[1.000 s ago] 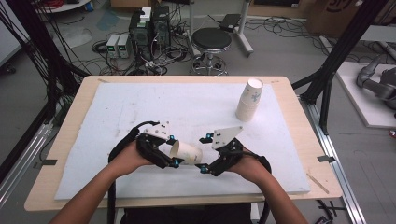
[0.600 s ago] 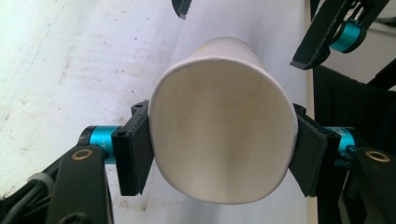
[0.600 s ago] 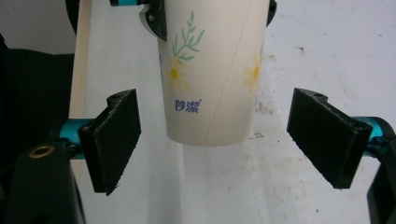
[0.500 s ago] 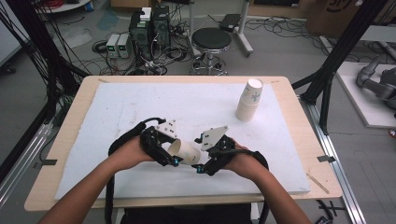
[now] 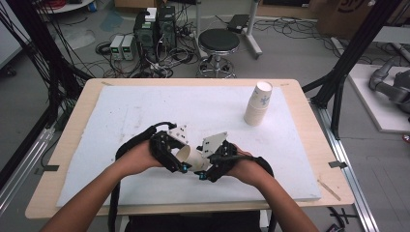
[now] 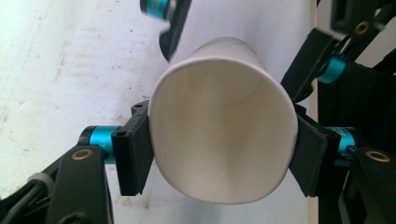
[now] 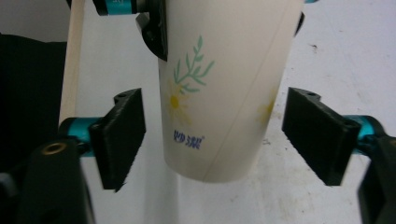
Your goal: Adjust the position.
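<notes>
A paper cup (image 5: 191,158) hangs sideways just above the white worktop (image 5: 145,116), near the person's edge, between the two tools. The left tool (image 5: 177,166) has it tight. In the left gripper view its two black pads press on the rim end of the paper cup (image 6: 224,140) from both sides and squash the round mouth a little.

The cup's long way runs from one tool to the other. Its open mouth faces the left tool and its closed bottom points at the right tool (image 5: 203,173).

The right tool is part open and its jaws have just been closing. In the right gripper view the bottom end of the paper cup (image 7: 224,98) sits between the two black pads, but there is a gap on each side. So the pads do not touch it yet.

I think the right tool is about to pinch the bottom end. It is already lined up, so it only needs to close more.

A stack of cups (image 5: 258,103) stands upright far back on the right side of the worktop, well apart from both hands.
</notes>
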The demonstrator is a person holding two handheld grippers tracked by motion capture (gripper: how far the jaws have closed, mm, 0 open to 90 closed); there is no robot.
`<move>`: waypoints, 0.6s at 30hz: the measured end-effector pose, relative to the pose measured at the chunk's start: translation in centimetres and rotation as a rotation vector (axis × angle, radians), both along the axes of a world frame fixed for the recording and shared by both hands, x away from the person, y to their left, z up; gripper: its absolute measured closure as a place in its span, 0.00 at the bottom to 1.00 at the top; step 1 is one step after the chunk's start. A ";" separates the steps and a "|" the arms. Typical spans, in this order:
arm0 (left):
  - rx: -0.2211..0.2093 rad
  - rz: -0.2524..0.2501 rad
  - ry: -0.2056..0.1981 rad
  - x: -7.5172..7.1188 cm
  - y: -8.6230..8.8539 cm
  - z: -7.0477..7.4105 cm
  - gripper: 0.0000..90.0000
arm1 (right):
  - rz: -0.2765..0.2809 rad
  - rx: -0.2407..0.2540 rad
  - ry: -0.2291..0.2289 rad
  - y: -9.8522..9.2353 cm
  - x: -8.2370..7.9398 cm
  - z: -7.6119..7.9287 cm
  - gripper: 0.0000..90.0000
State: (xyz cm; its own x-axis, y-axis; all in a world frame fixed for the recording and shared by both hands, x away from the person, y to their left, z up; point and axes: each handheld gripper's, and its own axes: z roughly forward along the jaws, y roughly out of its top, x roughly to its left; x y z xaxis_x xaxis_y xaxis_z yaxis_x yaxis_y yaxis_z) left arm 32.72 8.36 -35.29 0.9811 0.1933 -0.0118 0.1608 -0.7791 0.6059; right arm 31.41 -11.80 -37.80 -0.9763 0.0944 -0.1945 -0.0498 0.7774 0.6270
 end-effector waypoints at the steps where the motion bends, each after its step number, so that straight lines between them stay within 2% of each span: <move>1: -0.003 0.001 0.001 0.0 0.0 0.0 0.36 | 0.001 -0.003 0.001 0.1 0.0 -0.1 0.27; 9: -0.003 0.003 0.006 -0.1 -0.3 -0.1 0.35 | -0.005 -0.019 0.007 0.8 0.2 -0.7 0.36; 15: -0.038 0.031 0.022 -0.1 -0.2 -0.1 0.34 | -0.015 -0.014 0.014 0.9 0.2 -0.9 0.37; 18: -0.051 0.039 0.015 -0.1 -0.2 -0.3 0.33 | -0.025 -0.012 0.021 0.8 0.2 -1.1 0.38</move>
State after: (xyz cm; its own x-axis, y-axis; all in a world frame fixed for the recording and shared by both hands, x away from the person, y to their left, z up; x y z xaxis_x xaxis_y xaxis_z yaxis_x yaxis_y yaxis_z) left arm 32.59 8.19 -35.58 0.9723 0.2305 -0.0373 0.2001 -0.7402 0.6420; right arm 31.59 -10.96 -38.91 -0.9775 0.1167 -0.1757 -0.0173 0.7858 0.6183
